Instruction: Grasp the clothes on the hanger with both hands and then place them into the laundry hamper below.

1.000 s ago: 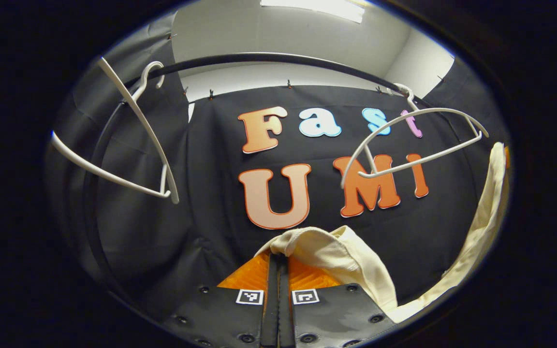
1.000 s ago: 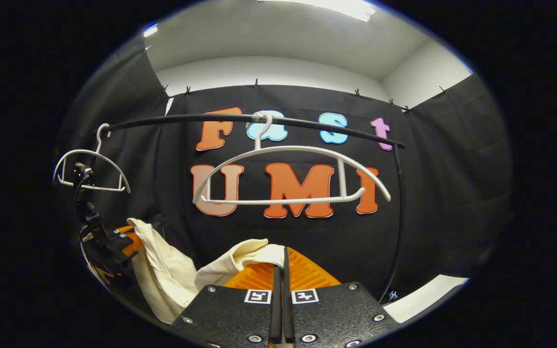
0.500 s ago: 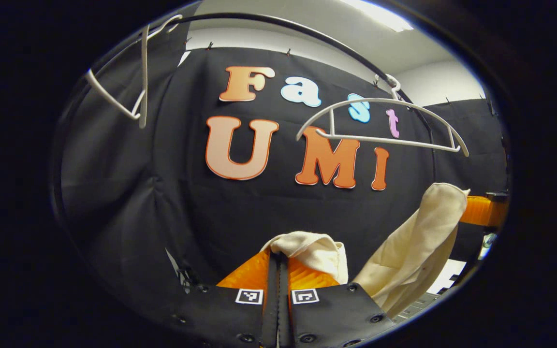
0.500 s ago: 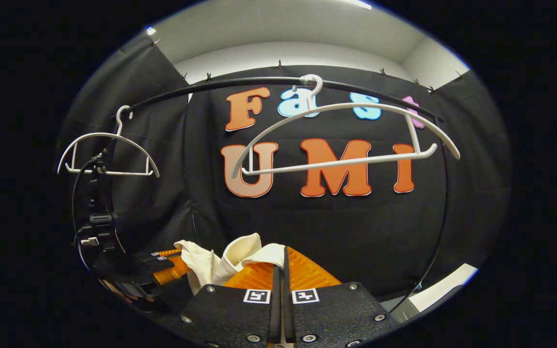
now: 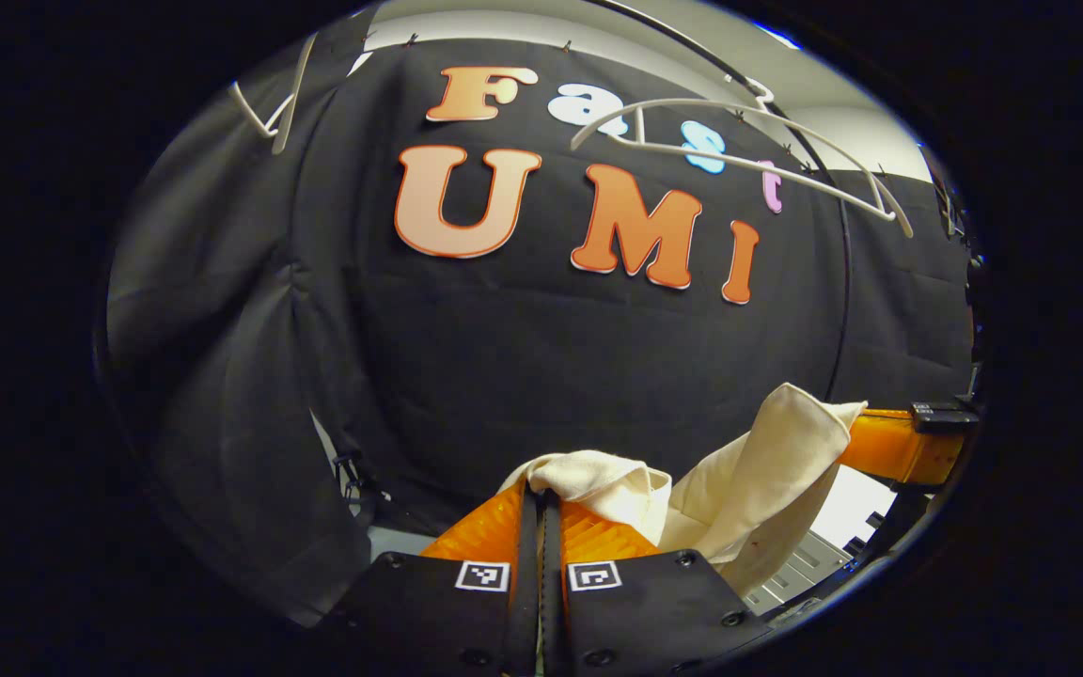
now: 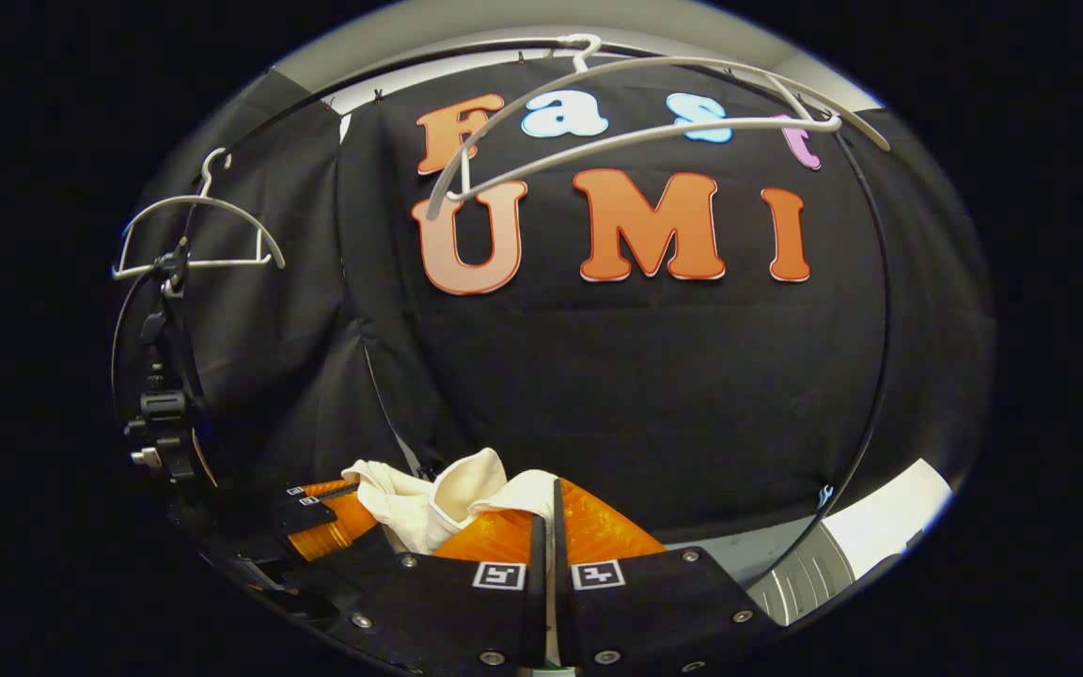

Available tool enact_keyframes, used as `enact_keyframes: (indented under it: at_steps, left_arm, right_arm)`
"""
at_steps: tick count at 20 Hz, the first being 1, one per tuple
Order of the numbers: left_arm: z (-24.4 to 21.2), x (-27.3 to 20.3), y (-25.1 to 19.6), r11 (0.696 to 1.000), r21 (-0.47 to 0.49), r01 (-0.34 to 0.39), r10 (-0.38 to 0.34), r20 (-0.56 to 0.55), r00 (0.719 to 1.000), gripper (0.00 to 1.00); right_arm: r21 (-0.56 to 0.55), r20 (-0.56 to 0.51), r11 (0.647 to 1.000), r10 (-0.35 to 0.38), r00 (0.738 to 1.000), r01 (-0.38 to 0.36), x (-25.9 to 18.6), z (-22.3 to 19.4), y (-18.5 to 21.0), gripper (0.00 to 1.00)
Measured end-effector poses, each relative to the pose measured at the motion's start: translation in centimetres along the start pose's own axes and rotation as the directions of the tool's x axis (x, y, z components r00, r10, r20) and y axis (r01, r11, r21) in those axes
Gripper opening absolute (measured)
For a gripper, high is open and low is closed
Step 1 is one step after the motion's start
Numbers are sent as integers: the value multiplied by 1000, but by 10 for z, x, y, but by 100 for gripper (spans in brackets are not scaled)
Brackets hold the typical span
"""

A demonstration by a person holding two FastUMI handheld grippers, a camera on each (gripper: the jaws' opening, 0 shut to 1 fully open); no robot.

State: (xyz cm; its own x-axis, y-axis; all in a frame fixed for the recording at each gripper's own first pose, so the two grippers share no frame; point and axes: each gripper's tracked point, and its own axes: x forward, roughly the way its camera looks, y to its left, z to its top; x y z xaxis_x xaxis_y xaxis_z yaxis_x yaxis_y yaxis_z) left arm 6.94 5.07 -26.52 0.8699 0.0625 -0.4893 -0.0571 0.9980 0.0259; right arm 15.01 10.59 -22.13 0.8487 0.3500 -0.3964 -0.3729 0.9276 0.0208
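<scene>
A cream garment (image 5: 748, 480) hangs slack between my two grippers, off the hangers. My left gripper (image 5: 540, 498) is shut on one bunched end of it at the bottom of the left gripper view. The cloth runs right to the other gripper (image 5: 899, 447) at the view's edge. In the right gripper view my right gripper (image 6: 546, 503) is shut on the other end of the garment (image 6: 447, 494), and the left gripper (image 6: 316, 517) shows at lower left, close by. The white hanger (image 6: 635, 122) hangs bare on the black rail (image 6: 871, 310) above. A slatted pale rim (image 6: 805, 578) at lower right may be the hamper.
A second bare white hanger (image 6: 194, 235) hangs at the left of the rail, with a black cable and clamp (image 6: 161, 414) below it. A white floor patch (image 6: 889, 508) shows at lower right. The rail's curved post (image 5: 844, 282) stands to the right.
Both grippers have dropped well below the rail with the garment; the hangers have slid up in both views. The two grippers have come closer and the cloth between them has gone slack.
</scene>
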Motion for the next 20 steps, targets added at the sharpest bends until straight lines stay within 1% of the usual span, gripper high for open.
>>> enact_keyframes:
  at_steps: [3, 6, 8, 10, 11, 13, 14, 15, 16, 17, 18, 19, 20]
  left_arm:
    - [-26, 5, 10, 999, -44, -20, 17, -71, 997, 10]
    - [-52, 8, 13, 998, -50, -27, 20, -147, 989, 11]
    - [-73, 6, 15, 999, -32, -25, 18, -192, 981, 10]
    - [-98, 2, 23, 999, -22, -33, 26, -260, 965, 13]
    - [-108, -1, 25, 999, -24, -36, 27, -290, 957, 20]
    - [-119, -7, 29, 999, -31, -45, 33, -322, 946, 21]
    - [-122, -5, 30, 998, -36, -45, 30, -337, 941, 21]
    - [-126, -7, 34, 998, -31, -57, 42, -354, 934, 24]
    - [-131, -5, 39, 998, -34, -61, 44, -364, 930, 43]
    - [-136, -7, 40, 997, -39, -59, 40, -379, 925, 39]
    - [-143, -8, 40, 997, -46, -54, 31, -395, 918, 43]
    - [-148, -11, 40, 998, -52, -47, 21, -415, 910, 55]
    - [-154, -15, 41, 998, -51, -49, 22, -427, 904, 66]
  right_arm:
    - [11, -82, 1000, -1, 997, 2, 8, -39, 1, 4]
    - [47, -155, 999, -14, 988, 21, 20, -71, -1, 5]
    - [64, -216, 997, -33, 976, 47, 22, -97, -5, 8]
    - [75, -297, 996, -31, 954, 55, 24, -129, -2, 10]
    - [81, -333, 994, -41, 942, 71, 22, -146, -3, 11]
    - [99, -389, 990, -52, 920, 98, 16, -175, -2, 19]
    - [109, -410, 989, -50, 911, 104, 13, -187, 1, 28]
    - [120, -415, 987, -45, 909, 103, 10, -192, 2, 33]
    - [128, -414, 986, -44, 909, 106, 8, -194, 3, 39]
    - [130, -415, 986, -45, 909, 108, 6, -195, 5, 43]
    - [128, -418, 985, -49, 907, 113, 5, -196, 4, 42]
    - [132, -418, 985, -49, 907, 114, 6, -197, 4, 53]
    - [135, -431, 983, -52, 901, 121, 5, -201, 5, 59]
